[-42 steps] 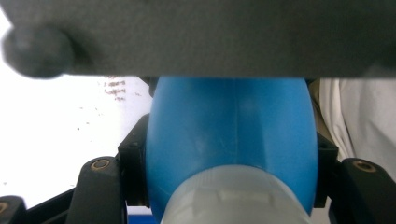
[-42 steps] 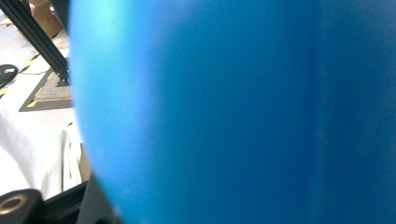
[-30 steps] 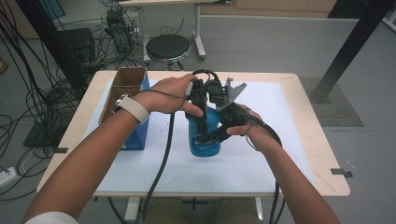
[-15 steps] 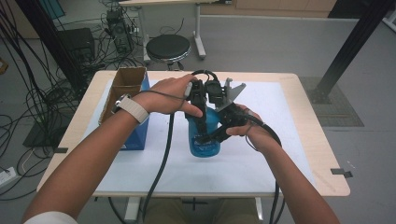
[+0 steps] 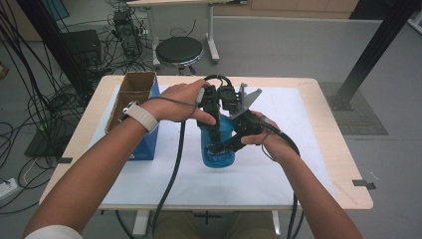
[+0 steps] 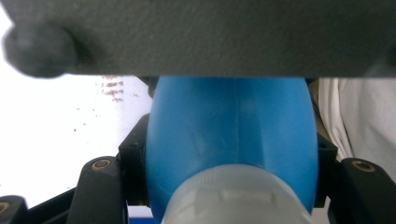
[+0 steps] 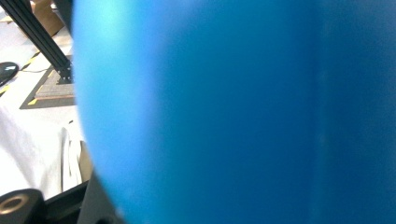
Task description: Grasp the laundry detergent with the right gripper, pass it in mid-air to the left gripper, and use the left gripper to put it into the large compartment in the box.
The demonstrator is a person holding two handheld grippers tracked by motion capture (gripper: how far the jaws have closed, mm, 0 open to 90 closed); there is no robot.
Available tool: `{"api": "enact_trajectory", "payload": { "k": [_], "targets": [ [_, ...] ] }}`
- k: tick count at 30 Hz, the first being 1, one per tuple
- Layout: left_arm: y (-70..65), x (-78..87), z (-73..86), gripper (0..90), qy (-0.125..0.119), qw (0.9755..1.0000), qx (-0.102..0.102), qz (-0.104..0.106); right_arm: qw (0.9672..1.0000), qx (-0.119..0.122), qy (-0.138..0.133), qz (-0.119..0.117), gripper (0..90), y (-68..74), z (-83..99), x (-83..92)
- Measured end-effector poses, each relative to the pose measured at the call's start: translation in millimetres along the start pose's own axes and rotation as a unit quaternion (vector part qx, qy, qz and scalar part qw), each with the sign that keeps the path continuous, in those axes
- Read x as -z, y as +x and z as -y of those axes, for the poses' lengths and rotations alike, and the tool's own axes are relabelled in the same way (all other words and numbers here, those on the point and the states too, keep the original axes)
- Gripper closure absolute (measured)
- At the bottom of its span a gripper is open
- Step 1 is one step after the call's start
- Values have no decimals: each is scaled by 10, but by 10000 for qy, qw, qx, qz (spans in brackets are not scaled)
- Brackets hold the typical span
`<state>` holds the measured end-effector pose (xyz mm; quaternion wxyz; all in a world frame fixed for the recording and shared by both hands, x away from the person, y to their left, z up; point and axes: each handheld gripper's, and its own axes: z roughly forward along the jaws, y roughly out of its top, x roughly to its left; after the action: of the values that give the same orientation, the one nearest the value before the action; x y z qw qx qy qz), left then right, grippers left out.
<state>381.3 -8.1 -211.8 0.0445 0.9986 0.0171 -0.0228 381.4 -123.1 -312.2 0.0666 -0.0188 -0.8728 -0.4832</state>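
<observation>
A blue plastic bottle (image 5: 218, 152) stands upright in the middle of the white-covered table (image 5: 298, 124). My left gripper (image 5: 215, 130) reaches down from above and is shut on the bottle's top. In the left gripper view its black jaws flank the pale cap (image 6: 238, 200), with the blue body (image 6: 229, 126) beyond. My right gripper (image 5: 230, 144) comes in from the right and is shut on the bottle's body. The blue wall (image 7: 233, 112) is pressed close to the lens in the right gripper view, with one black jaw at the lower left.
An open cardboard box (image 5: 134, 92) with a blue side stands at the table's left edge. A black stool (image 5: 179, 50) sits behind the table. Cables (image 5: 30, 99) lie on the floor to the left. A black post (image 5: 368, 55) rises at the right.
</observation>
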Motion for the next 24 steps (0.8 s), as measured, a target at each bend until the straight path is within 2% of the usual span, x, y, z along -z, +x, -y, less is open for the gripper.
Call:
{"api": "enact_trajectory", "payload": {
  "k": [20, 24],
  "targets": [
    [-1, 3, 8, 377, -37, 10000, 38, 13, 10000, -56, -12, -62, 431, 13, -5, 0],
    [-2, -1, 8, 377, -20, 10000, 39, 21, 10000, -5, 19, -2, 430, 5, -4, -3]
  ]
}}
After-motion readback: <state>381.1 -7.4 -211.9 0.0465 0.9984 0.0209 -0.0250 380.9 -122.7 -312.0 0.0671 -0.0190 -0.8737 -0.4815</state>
